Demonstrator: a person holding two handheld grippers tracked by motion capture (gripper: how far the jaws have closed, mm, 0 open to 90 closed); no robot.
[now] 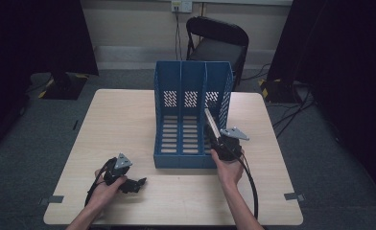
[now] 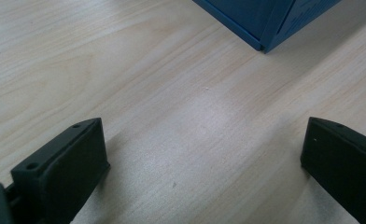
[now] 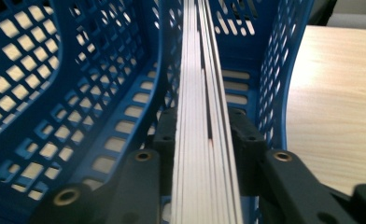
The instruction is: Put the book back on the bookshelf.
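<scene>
No readable text, label or number shows anywhere.

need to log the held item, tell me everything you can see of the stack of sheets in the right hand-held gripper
The stack of sheets is a thin, flat bundle of pale grey-white pages, paper or card by the look. In the right gripper view it shows edge-on, the layers slightly uneven. It stands on edge between the two black jaws of the right hand-held gripper, which sit against both its faces. It reaches into the rightmost compartment of the blue file rack; in the high view it tilts up and back from the gripper. Whether its lower edge touches the rack floor is hidden.
</scene>
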